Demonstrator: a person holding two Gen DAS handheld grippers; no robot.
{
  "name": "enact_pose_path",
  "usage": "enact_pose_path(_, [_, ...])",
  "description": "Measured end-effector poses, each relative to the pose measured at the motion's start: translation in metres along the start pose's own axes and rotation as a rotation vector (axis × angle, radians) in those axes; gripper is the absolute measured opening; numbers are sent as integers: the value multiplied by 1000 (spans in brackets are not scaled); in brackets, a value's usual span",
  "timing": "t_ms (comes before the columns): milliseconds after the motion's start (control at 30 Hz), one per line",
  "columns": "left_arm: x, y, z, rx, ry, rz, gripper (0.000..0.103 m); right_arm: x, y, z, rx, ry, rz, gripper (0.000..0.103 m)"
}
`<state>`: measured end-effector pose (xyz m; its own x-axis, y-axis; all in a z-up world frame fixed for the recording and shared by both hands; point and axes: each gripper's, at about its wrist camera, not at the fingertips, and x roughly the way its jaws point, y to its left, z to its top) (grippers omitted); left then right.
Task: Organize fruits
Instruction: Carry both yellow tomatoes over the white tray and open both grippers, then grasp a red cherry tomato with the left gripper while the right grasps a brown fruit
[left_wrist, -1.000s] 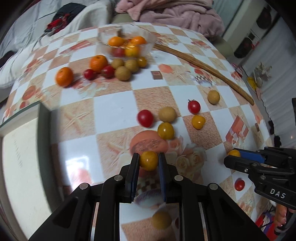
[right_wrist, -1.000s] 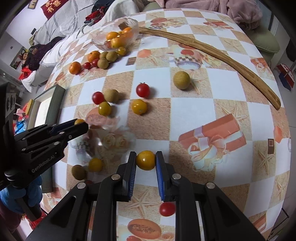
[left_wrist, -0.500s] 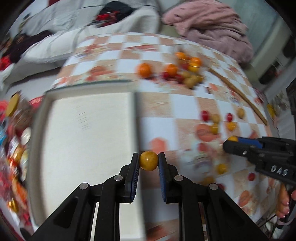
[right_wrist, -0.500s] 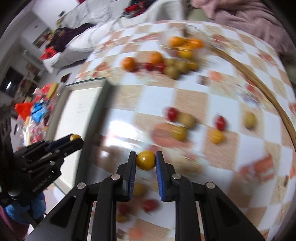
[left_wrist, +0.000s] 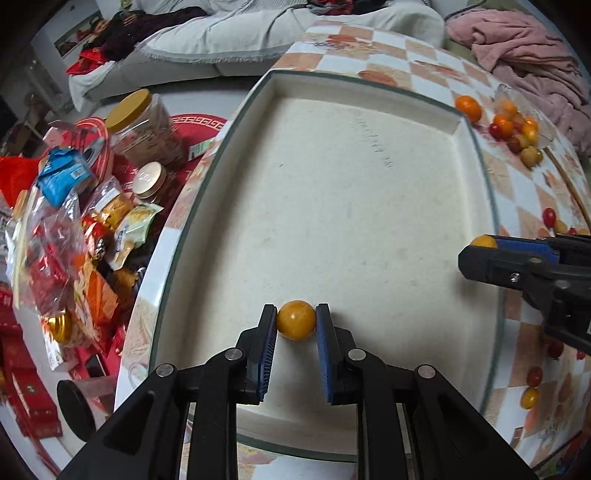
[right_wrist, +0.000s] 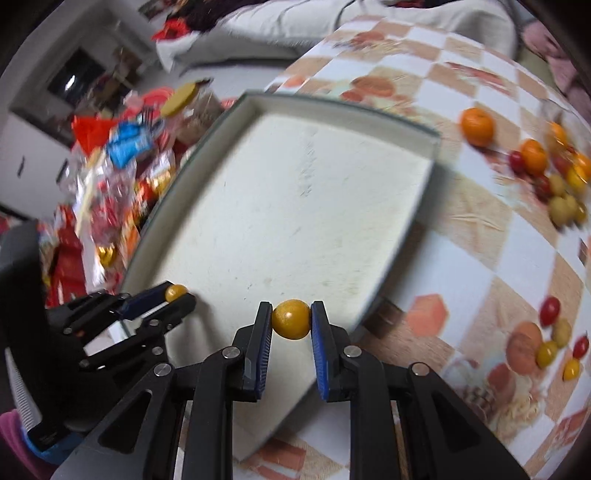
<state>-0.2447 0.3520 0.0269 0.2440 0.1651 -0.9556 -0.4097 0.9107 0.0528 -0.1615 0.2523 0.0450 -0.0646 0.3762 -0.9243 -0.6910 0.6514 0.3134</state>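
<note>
My left gripper (left_wrist: 296, 325) is shut on a yellow cherry tomato (left_wrist: 296, 320) and holds it over the near part of a cream tray (left_wrist: 369, 206). My right gripper (right_wrist: 291, 319) is shut on another yellow cherry tomato (right_wrist: 291, 318) above the tray's (right_wrist: 295, 206) near right edge. Each gripper shows in the other's view, the right one (left_wrist: 484, 243) at the tray's right rim and the left one (right_wrist: 175, 293) at its near left. Loose tomatoes, oranges and longans (right_wrist: 554, 184) lie on the checked table.
A glass bowl (left_wrist: 524, 122) with fruit stands at the table's far right. More loose tomatoes (right_wrist: 554, 343) lie right of the tray. Jars and snack packets (left_wrist: 92, 206) crowd the floor left of the table. A pink blanket (left_wrist: 524, 51) lies beyond.
Both grippers swung left from the scattered fruit to the tray, each still holding its yellow tomato. The tray now fills both views.
</note>
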Motion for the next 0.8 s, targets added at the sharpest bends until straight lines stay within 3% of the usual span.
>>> enact_pose_path(133, [5,3,-3,8,0,18,24,19,7,3,-40,46,-29,24])
enact_pose_path(167, [5,3,-3,18,-6,32,31,24,9,3,-48,57,-39,24])
enact_pose_path(200, [4,3,-3,25,-12,42,53,26,8,3,-51,65,-38,24])
enact_pose_path(267, [2,4,-4,19,-28,46,81,29,8,2,-51,71,-37,25])
enact_pose_path(367, [1,5,-5,24,-31,46,81,28,10,3,-57,67,-9,42])
enact_pose_path(433, [3,6,-6,25,-17,51,81,22,11,3,-57,45,-6,64])
enact_pose_path(533, [0,7,-7,25,-16,47,81,2,7,5,-23,-19,27,83])
enact_pose_path(800, [-31,-31,11,114,-85,3,81,-55,-47,-13,147,-134,-47,83])
